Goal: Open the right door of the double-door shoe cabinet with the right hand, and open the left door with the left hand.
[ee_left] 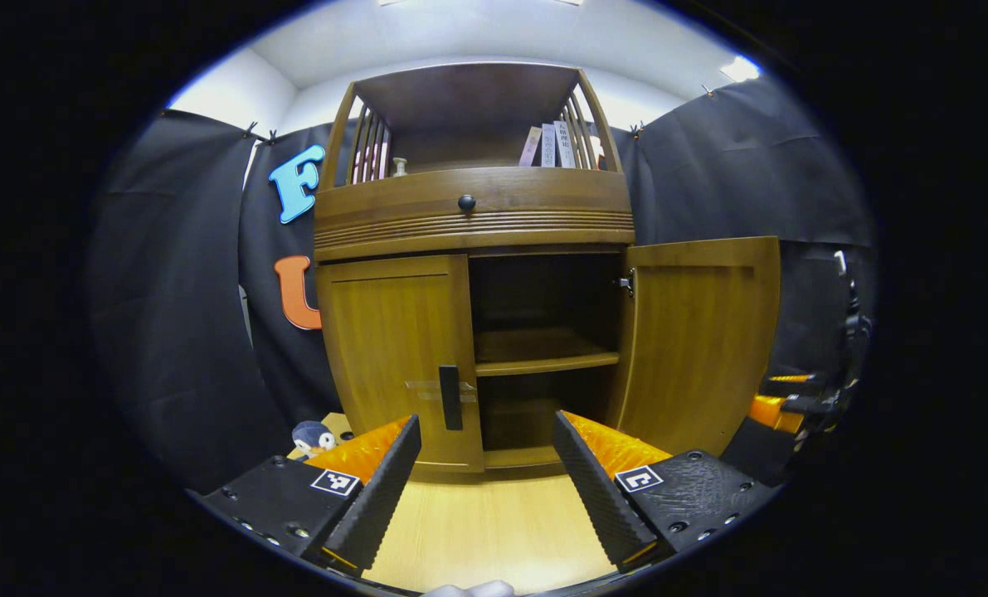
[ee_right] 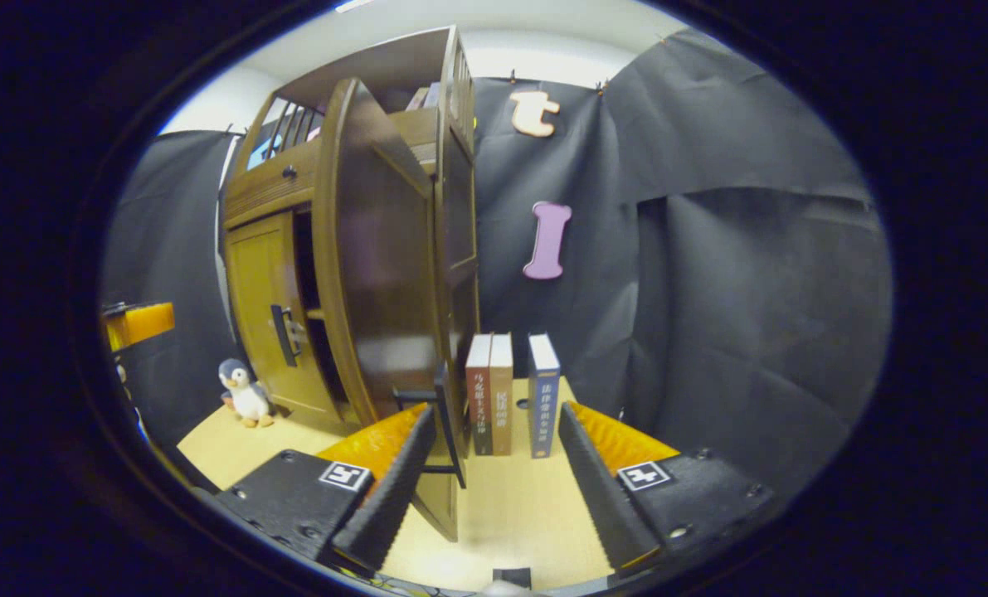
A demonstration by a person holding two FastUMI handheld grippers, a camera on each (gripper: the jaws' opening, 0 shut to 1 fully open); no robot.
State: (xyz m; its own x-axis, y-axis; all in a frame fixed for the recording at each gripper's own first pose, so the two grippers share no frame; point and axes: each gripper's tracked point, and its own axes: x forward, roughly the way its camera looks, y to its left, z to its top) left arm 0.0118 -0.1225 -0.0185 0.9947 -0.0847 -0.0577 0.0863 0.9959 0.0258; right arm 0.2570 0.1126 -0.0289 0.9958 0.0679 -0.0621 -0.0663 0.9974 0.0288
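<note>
— Wooden shoe cabinet [ee_left: 473, 249] stands straight ahead of the left gripper [ee_left: 485, 477]; how do the doors lie?
— Right door [ee_left: 701, 340] is swung wide, its free edge out to that gripper's right. Left door [ee_left: 398, 356] is flush and closed, its dark handle [ee_left: 450, 396] just above the gap between the released, spread fingers, not touched.
— Room to move?
— Bare tabletop [ee_left: 485, 522] between fingers and cabinet base; a toy penguin [ee_left: 315, 435] sits off to the left.
— And the right gripper [ee_right: 489, 468]?
— Fingers apart, holding nothing. The open door's edge [ee_right: 448, 414] and its handle stand just inside its left finger [ee_right: 390, 489]; upright books [ee_right: 510, 402] ahead.
</note>
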